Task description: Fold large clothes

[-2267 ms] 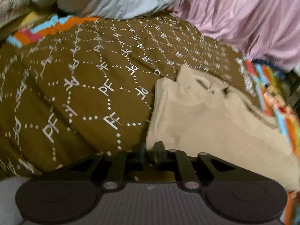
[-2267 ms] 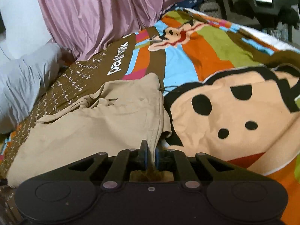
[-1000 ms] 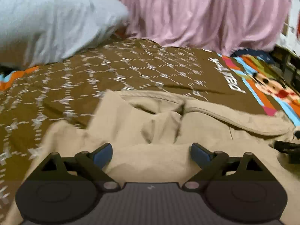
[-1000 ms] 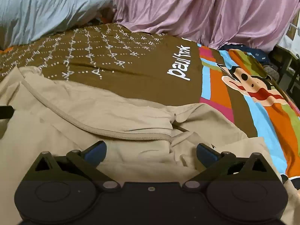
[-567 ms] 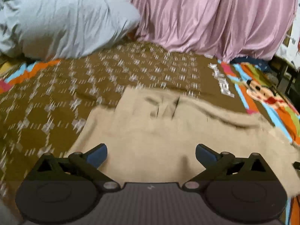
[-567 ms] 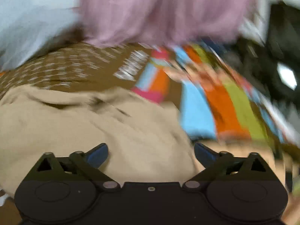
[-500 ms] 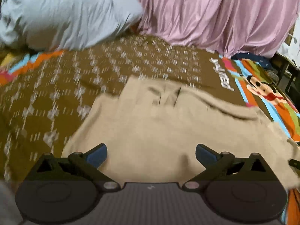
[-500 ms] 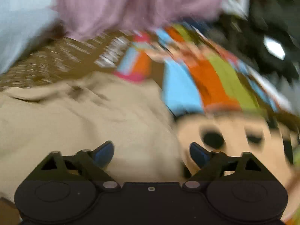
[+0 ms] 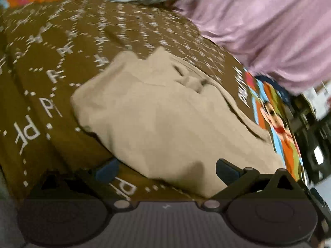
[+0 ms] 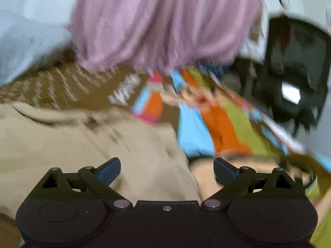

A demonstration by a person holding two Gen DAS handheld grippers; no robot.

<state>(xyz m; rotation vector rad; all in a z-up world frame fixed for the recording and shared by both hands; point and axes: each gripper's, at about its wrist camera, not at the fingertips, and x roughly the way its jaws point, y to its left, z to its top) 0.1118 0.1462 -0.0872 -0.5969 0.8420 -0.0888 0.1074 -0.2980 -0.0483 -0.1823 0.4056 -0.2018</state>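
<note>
A beige garment point(image 9: 165, 119) lies folded in a broad heap on the brown patterned bedspread point(image 9: 51, 62). In the left wrist view my left gripper point(image 9: 165, 170) hangs open over the garment's near left corner, nothing between its blue pads. The right wrist view is blurred; the same beige garment point(image 10: 72, 150) fills its lower left. My right gripper point(image 10: 167, 170) stands wide over the garment's right edge, its jaws opening, and no cloth is pinched between them.
A pink curtain point(image 9: 269, 31) hangs behind the bed, with a grey pillow point(image 10: 24, 47) at the far left. The bedspread's bright cartoon stripes point(image 10: 206, 128) run to the right. Dark furniture point(image 10: 295, 78) stands past the bed's right edge.
Both grippers let go of the garment and opened wide. The left one pulled back toward the near left corner and rolled. The right one swung rightward to the garment's right edge.
</note>
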